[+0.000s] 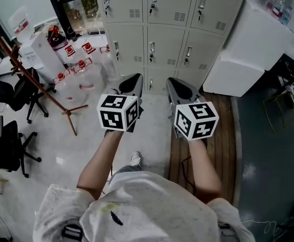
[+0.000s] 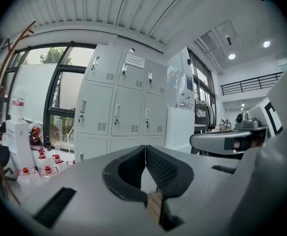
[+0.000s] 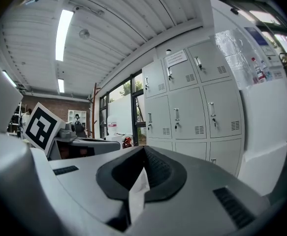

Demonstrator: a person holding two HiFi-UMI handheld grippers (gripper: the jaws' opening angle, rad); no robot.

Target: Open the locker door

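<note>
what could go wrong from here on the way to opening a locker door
1. The left gripper and right gripper are both shut and empty. Unless one opens first, it will likely just bump a slim locker handle.
2. Water bottles stand on the floor left of the lockers; a step that way could knock them over.
3. The white cabinet stands close against the right column and might limit a door's swing there.

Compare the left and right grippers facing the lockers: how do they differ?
The left gripper stands toward the red-capped bottles; the right gripper stands toward the white block. The left gripper's cube and the right gripper's cube carry different marker patterns. Both are shut, empty, and point toward the closed lockers.
</note>
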